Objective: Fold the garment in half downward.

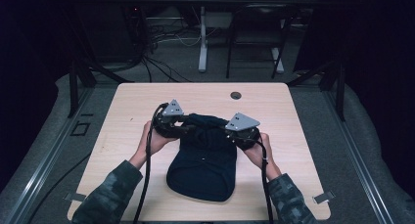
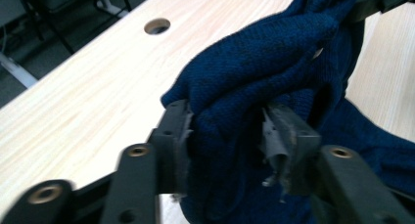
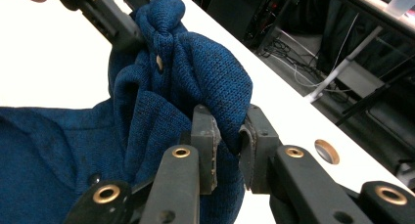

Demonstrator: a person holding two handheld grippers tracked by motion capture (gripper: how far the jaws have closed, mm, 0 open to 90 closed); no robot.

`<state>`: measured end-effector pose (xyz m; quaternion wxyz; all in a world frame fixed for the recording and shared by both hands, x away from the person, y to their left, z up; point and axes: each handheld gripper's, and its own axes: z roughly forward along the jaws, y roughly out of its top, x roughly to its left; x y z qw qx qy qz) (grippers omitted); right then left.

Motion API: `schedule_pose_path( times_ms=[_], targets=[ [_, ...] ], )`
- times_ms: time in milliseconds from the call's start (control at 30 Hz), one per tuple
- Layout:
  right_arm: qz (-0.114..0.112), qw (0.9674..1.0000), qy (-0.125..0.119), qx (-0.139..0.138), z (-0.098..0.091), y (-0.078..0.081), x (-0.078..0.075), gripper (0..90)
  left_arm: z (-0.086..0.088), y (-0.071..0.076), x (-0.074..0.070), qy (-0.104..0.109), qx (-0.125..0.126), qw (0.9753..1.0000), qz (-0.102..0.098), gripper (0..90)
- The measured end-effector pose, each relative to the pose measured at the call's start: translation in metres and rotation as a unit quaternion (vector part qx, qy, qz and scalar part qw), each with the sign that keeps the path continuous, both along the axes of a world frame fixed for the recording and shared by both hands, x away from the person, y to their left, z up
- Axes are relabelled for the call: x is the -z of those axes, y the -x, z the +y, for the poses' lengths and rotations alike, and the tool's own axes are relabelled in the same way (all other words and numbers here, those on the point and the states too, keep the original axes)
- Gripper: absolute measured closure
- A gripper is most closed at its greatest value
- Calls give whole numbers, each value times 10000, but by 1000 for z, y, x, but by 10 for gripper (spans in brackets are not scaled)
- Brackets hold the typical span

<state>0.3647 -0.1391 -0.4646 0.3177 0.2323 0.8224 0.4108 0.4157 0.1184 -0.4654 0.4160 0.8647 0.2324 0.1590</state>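
Note:
A dark blue knitted garment (image 1: pixel 203 160) lies mid-table, its far end bunched and raised between the two grippers. My left gripper (image 1: pixel 183 122) is shut on the left side of that bunch; in the left gripper view a thick fold of the knit (image 2: pixel 244 77) fills the gap at the left gripper (image 2: pixel 227 131). My right gripper (image 1: pixel 227 131) is shut on the right side; in the right gripper view the right gripper (image 3: pixel 227 136) pinches a thinner fold of the garment (image 3: pixel 161 87). A small pale button (image 3: pixel 159 62) shows on the fabric. The left gripper (image 3: pixel 112 18) appears beyond it.
The light wooden table (image 1: pixel 127 111) has a round cable hole (image 1: pixel 236 95) near its far edge. Behind the table stand desk legs (image 1: pixel 202 43), a chair frame and floor cables. Metal rails run along both sides of the table.

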Motion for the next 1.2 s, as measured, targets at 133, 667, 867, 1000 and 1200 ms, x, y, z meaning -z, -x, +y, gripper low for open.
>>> schedule_pose_path(
  times_ms=[133,667,867,1000,1200],
  targets=[
    [-12,10000,29,-85,0,0,0,783,-3,-2,3,-75,-43,9999,76,395],
    [128,9997,-56,-202,-7,7,1,761,-1,8,13,-174,146,9997,-55,701],
    [321,9990,14,-296,-9,13,6,719,-2,19,17,-235,168,9992,-291,734],
    [507,9982,-47,-312,-11,15,9,697,-2,24,19,-280,180,9988,-354,734],
    [647,9973,-40,-338,-12,19,12,676,-3,31,21,-370,162,9983,-427,730]
  ],
)
